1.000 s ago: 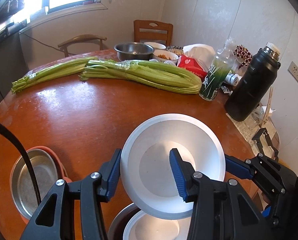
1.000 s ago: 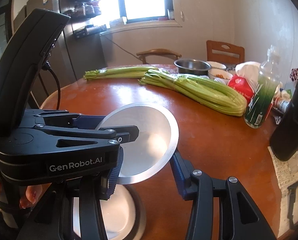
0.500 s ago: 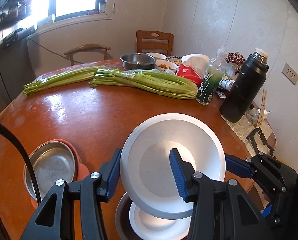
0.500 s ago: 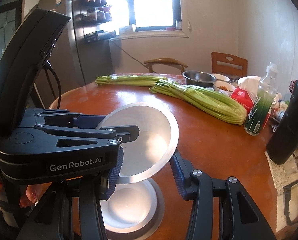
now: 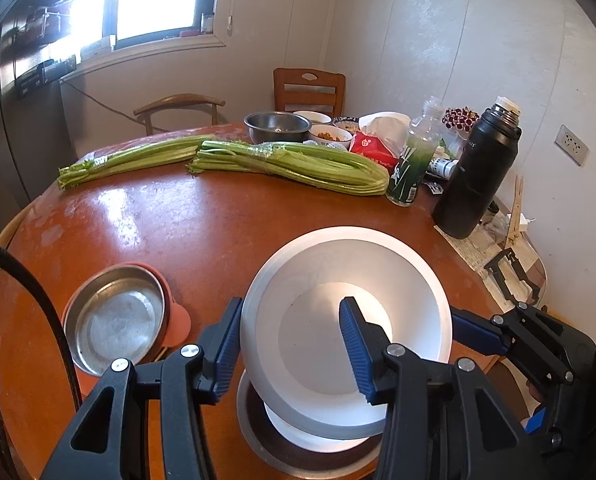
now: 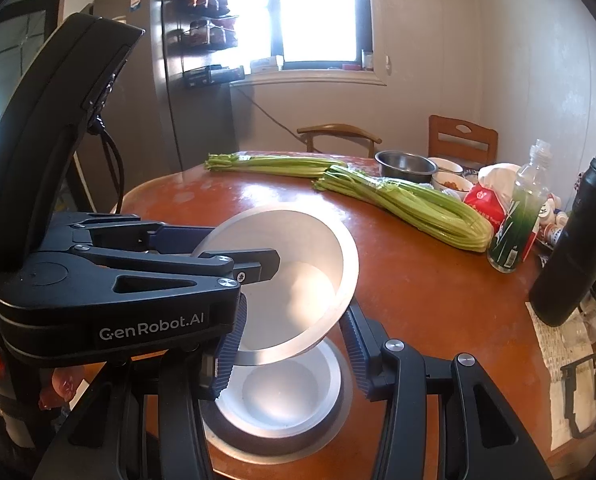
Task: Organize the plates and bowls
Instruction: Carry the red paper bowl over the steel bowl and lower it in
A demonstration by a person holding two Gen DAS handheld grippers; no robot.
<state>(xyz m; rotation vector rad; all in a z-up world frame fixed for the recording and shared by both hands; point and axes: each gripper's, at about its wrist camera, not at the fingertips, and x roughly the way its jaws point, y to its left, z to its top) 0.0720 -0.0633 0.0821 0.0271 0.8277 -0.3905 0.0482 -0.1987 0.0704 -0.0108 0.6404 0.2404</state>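
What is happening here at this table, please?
A person is sorting dishes with two handheld grippers. The left gripper and the right gripper each clamp the rim of one white bowl, held tilted in the air. Directly below it, another white bowl sits inside a metal dish on the round table. To the left, a steel plate rests in an orange one. Celery, bottles and food bowls are at the far side.

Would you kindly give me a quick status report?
Both grippers, left and right, clamp the white bowl. Bowl tilted above the stack. Nothing blocking.
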